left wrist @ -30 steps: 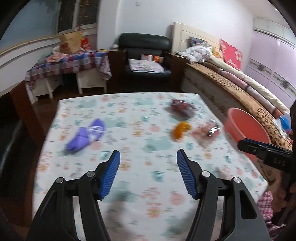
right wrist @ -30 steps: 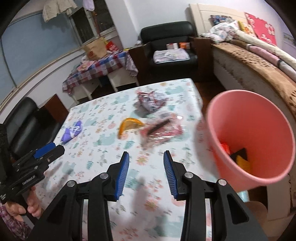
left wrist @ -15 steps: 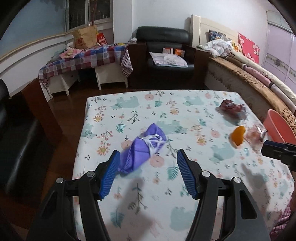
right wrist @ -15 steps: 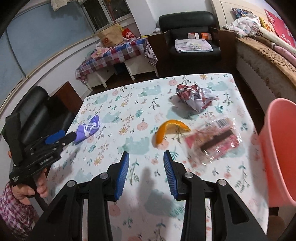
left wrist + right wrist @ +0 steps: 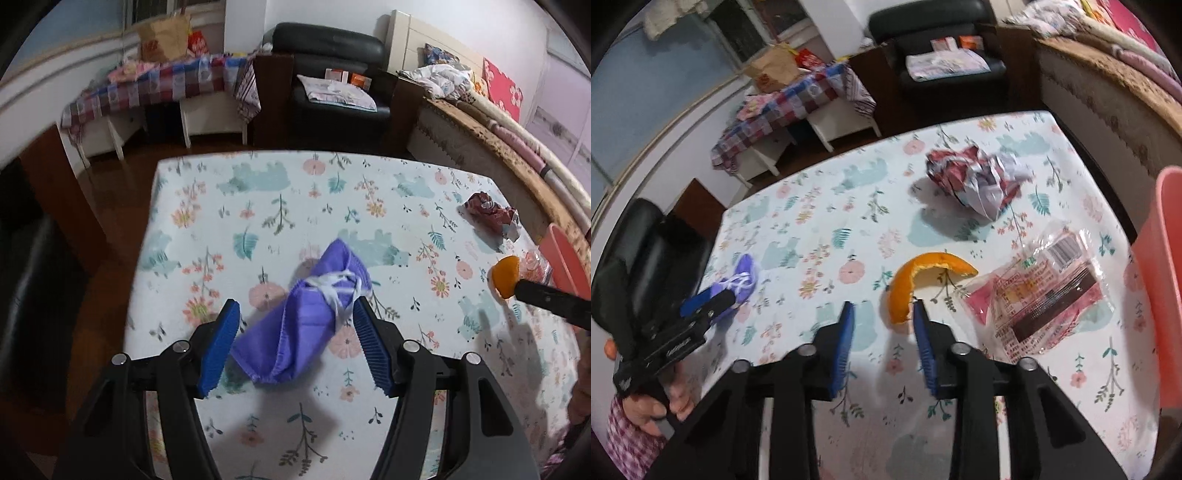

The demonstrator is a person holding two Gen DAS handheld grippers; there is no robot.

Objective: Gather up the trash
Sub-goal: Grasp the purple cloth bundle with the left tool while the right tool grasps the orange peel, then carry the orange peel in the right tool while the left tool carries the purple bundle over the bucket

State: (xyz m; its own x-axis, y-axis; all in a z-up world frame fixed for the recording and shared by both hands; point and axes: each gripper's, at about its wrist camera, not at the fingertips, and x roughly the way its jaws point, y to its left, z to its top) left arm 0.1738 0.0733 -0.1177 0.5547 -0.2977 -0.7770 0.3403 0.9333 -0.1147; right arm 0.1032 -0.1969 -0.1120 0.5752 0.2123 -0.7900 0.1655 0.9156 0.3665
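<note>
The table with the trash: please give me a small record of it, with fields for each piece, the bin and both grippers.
table cover: floral cloth
purple mask: lies between the pads of the left gripper, not yet pressed
orange peel: its near end is just ahead of the right gripper, whose jaws are closing
crumpled paper: at the far side, untouched
clear wrapper: flat, to the right of the peel
pink bin: at the table's right edge
</note>
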